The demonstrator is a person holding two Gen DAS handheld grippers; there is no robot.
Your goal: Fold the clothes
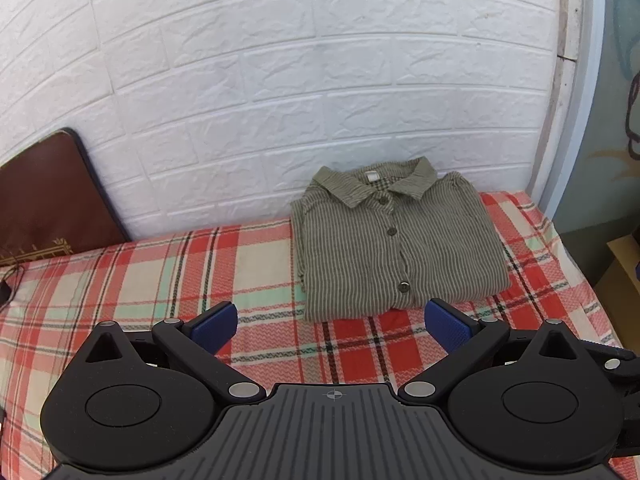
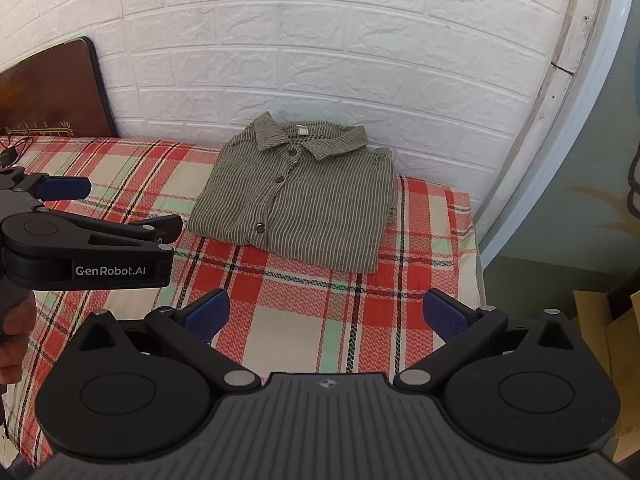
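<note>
The folded shirt [image 1: 394,246], green-grey with thin pale stripes, lies on the plaid bed cover [image 1: 160,272] close against the white brick-pattern wall [image 1: 280,80], collar toward the wall and button placket facing up. Its sleeves are tucked out of sight beneath the folds. A small white label [image 1: 372,176] sits inside the collar, too small to read.

The left tool [image 1: 330,322] hangs just short of the shirt's near hem, its blue pads spread wide with nothing between them. In the right wrist view the left tool [image 2: 132,206] shows from the side at the left edge, cut off by the frame; its body carries the white lettering "GenRobot.AI". Part of a hand [image 2: 14,332] grips its handle below, mostly out of frame.

The right tool [image 2: 326,314] is likewise released, pads wide apart over bare bed cover, well back from the shirt.

A dark brown headboard [image 1: 48,204] stands at the left, cropped by the frame; gold ornament runs along its lower part, but I cannot tell whether it is writing. A thin dark cable [image 2: 16,146] lies near it, its ends not visible. At the right edge, cardboard boxes [image 2: 612,344] and a painted wall design [image 1: 632,120] are only partly seen.
</note>
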